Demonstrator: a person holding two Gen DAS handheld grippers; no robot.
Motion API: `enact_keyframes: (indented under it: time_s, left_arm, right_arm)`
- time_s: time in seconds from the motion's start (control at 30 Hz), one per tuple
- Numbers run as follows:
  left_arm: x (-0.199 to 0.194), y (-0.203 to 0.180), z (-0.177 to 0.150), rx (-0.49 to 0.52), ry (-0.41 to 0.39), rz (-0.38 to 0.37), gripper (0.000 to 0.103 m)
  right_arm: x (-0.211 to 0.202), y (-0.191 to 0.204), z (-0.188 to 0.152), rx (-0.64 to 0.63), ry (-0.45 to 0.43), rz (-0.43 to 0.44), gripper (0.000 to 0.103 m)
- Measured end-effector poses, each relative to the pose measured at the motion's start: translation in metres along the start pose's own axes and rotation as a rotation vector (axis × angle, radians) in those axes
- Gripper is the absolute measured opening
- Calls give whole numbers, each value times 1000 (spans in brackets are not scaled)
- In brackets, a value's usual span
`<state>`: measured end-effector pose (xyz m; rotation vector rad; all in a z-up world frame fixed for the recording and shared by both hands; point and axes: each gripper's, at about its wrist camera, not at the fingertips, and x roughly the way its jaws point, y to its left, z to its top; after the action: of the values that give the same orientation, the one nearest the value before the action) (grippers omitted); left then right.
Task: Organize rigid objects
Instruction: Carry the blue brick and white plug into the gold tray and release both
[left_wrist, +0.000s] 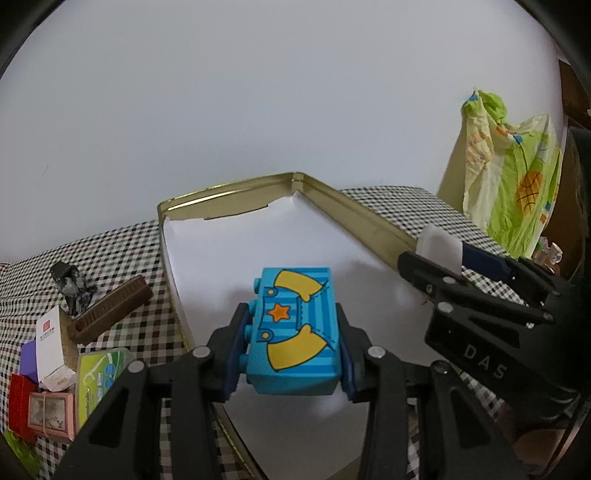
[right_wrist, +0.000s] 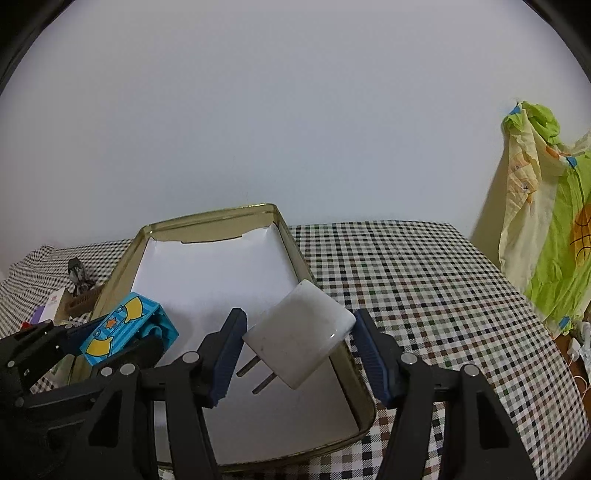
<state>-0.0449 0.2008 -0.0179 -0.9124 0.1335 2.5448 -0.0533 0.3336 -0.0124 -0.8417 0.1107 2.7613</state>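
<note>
We see the gold metal tin (right_wrist: 334, 354), shallow, rectangular with rounded corners, sitting on the table (right_wrist: 424, 295) under a small-check cloth. A white paper liner (right_wrist: 210, 280) covers its floor, torn ragged at the far edge; nothing else rests inside.

Left tool (left_wrist: 291, 354) clamped on the blue toy brick (left_wrist: 295, 332), pads on both side faces. Hard glossy plastic, studs on one side, printed with stripes, yellow sleeves and an orange star. It hangs over the near part of the tin, clear of the liner.

Right tool (right_wrist: 297, 347) grips the white plug adapter (right_wrist: 301, 332) by two opposite edges. Smooth squarish plastic body, rounded corners, a bit scuffed, two flat metal prongs pointing down-left. Held tilted over the tin's right side, near the wall.

Left of the tin on the cloth: brown ribbed comb-like piece (left_wrist: 110, 314), dark crumpled lump (left_wrist: 72, 288), white card box (left_wrist: 50, 347), green floss case (left_wrist: 99, 380), pink box (left_wrist: 50, 415), red brick (left_wrist: 18, 398). Far right: bundled green and yellow fabric (left_wrist: 513, 184).
</note>
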Motion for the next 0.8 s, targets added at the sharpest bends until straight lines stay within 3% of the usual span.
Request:
enact_keyframes:
  time_s: [0.5, 0.53, 0.6, 0.7, 0.8]
  left_arm:
    - [4, -1, 2, 16, 15, 46, 43]
    - [2, -1, 2, 14, 8, 53, 47]
    - [-5, 1, 2, 4, -28, 70, 77]
    - [-26, 8, 4, -13, -136, 98, 103]
    - [-46, 19, 7, -33, -231, 128, 103]
  right_arm:
    - [1, -1, 2, 57, -4, 32, 62]
    - [-1, -2, 2, 72, -15, 41, 63]
    - [-11, -8, 4, 114, -62, 74, 64]
    - [-31, -21, 6, 190, -175, 64, 86]
    - [-47, -36, 6, 257, -270, 20, 93]
